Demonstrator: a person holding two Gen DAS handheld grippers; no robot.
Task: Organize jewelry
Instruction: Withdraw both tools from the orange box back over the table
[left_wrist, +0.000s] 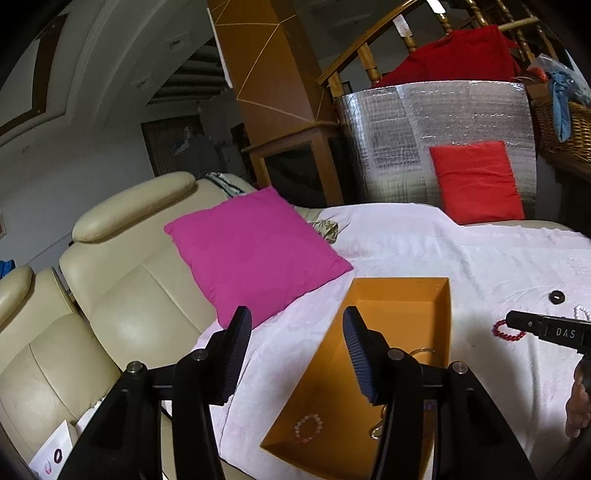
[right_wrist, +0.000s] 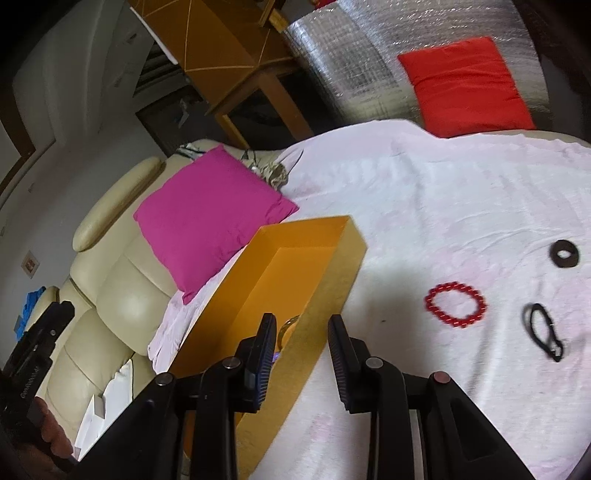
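An open orange box (left_wrist: 402, 306) (right_wrist: 295, 236) lies on a white cloth. Inside it rest a pale pink bead bracelet (left_wrist: 308, 424) and a thin metal ring (left_wrist: 423, 350). My left gripper (left_wrist: 297, 347) hovers open above the box's left wall, with nothing between its fingers. My right gripper (right_wrist: 302, 350) is open over the box's right wall, also bare; its tip (left_wrist: 517, 321) shows in the left wrist view. On the cloth to the right lie a red bead bracelet (right_wrist: 455, 303) (left_wrist: 508, 330), a dark ring (right_wrist: 564, 253) (left_wrist: 556, 297) and a black hair tie (right_wrist: 545, 334).
A magenta cushion (left_wrist: 255, 251) (right_wrist: 207, 214) lies left of the box on a cream leather sofa (left_wrist: 122, 288). A red cushion (left_wrist: 476, 181) (right_wrist: 465, 85) leans on a silver foil panel (left_wrist: 402, 140) at the back. White beads (left_wrist: 581, 312) lie at the far right.
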